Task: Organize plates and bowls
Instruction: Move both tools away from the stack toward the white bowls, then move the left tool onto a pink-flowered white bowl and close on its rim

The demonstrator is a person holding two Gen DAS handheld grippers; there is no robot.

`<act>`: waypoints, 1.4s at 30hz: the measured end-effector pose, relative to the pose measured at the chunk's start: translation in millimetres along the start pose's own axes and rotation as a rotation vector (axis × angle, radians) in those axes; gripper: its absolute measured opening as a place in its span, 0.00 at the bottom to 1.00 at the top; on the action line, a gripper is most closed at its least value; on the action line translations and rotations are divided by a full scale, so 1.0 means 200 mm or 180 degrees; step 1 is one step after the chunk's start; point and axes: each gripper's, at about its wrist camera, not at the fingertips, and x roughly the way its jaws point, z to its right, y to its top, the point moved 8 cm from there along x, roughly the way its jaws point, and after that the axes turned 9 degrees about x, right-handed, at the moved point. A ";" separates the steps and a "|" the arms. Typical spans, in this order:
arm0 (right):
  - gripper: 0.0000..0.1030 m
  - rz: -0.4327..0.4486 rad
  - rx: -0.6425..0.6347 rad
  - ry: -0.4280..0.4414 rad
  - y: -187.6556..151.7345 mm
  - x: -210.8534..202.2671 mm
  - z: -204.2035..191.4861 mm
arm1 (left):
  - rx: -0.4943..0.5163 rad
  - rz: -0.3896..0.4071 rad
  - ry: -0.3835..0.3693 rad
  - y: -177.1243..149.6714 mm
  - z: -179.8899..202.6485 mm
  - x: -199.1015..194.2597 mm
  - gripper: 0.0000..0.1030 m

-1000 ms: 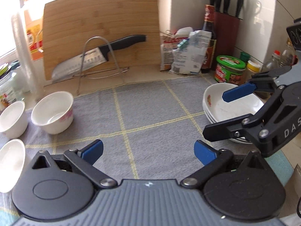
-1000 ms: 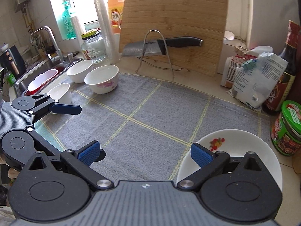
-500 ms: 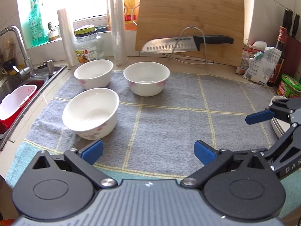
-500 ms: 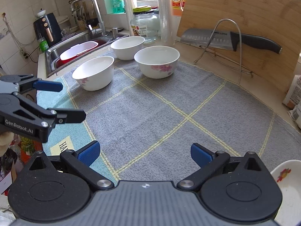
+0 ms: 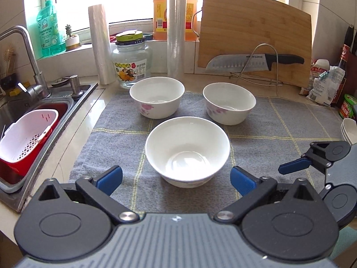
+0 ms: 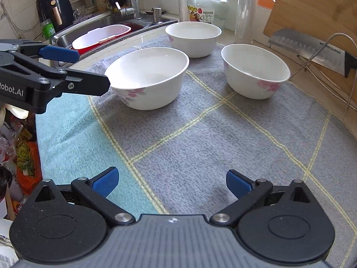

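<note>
Three white bowls with pink flowers stand on a grey mat (image 5: pixel 279 134): a near bowl (image 5: pixel 187 149), a far left bowl (image 5: pixel 157 96) and a far right bowl (image 5: pixel 229 102). My left gripper (image 5: pixel 176 177) is open and empty, with the near bowl just ahead between its fingers. My right gripper (image 6: pixel 173 182) is open and empty over the mat; it sees the near bowl (image 6: pixel 149 76), the far right bowl (image 6: pixel 254 69) and the far left bowl (image 6: pixel 194 38). Stacked plates (image 5: pixel 349 129) sit at the right edge.
A sink (image 5: pixel 26 116) with a white and red basket (image 5: pixel 24 136) lies left of the mat. A glass jar (image 5: pixel 131 62), film rolls (image 5: pixel 176 26), a cutting board (image 5: pixel 254 31) and a knife on a wire stand (image 5: pixel 252 63) line the back. Bottles and packets stand at right.
Both grippers have swung left, from the plates to the bowls. The near bowl now sits close before the left gripper. Both stay open.
</note>
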 end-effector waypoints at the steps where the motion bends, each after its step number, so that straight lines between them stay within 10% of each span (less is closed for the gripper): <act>1: 1.00 -0.0006 0.0016 0.0003 0.02 0.03 -0.03 | 0.0047 0.0009 -0.0035 0.00 -0.03 0.01 0.99; 42: 1.00 0.0468 -0.0121 -0.0377 0.24 0.22 -0.19 | 0.0826 -0.0281 -0.1000 0.15 -0.14 0.43 0.94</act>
